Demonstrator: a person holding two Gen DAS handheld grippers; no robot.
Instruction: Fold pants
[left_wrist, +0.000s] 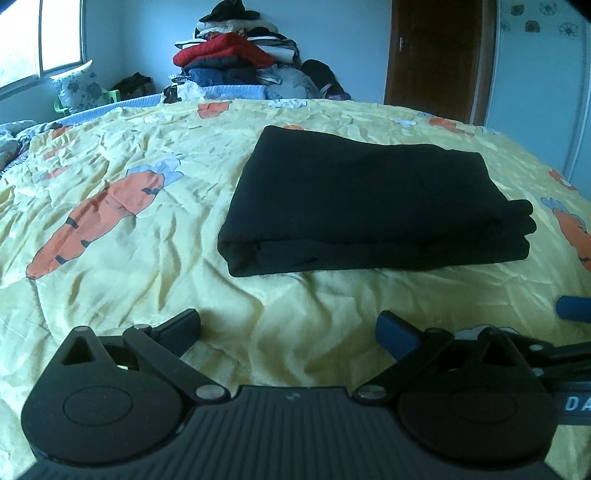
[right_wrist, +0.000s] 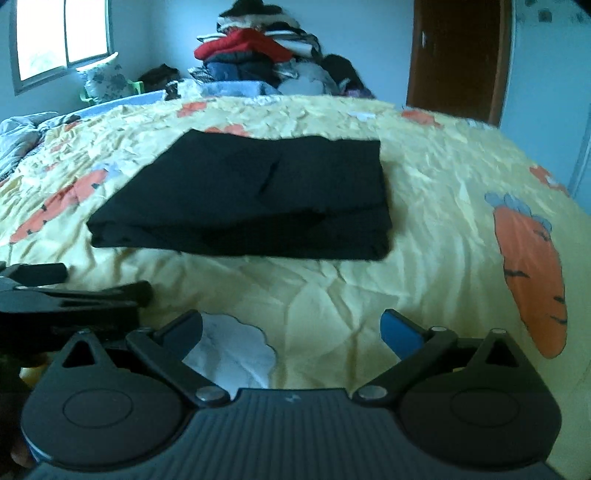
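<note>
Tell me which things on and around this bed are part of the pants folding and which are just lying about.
Part of the job:
- black pants, folded, lying on the bedspread
- left gripper, jaws open, empty
- right gripper, jaws open, empty
- yellow carrot bedspread, the work surface

Just lying about:
- clothes pile beyond the bed
- floral pillow under the window
- wooden door

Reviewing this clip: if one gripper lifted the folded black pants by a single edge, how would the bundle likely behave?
The black pants would probably sag and unfold: the layers lie loosely stacked, with nothing visibly binding them. They look soft and floppy, not stiff, with rounded fold edges. Pushed across the wrinkled yellow bedspread, the bundle would likely bunch rather than slide cleanly.
</note>
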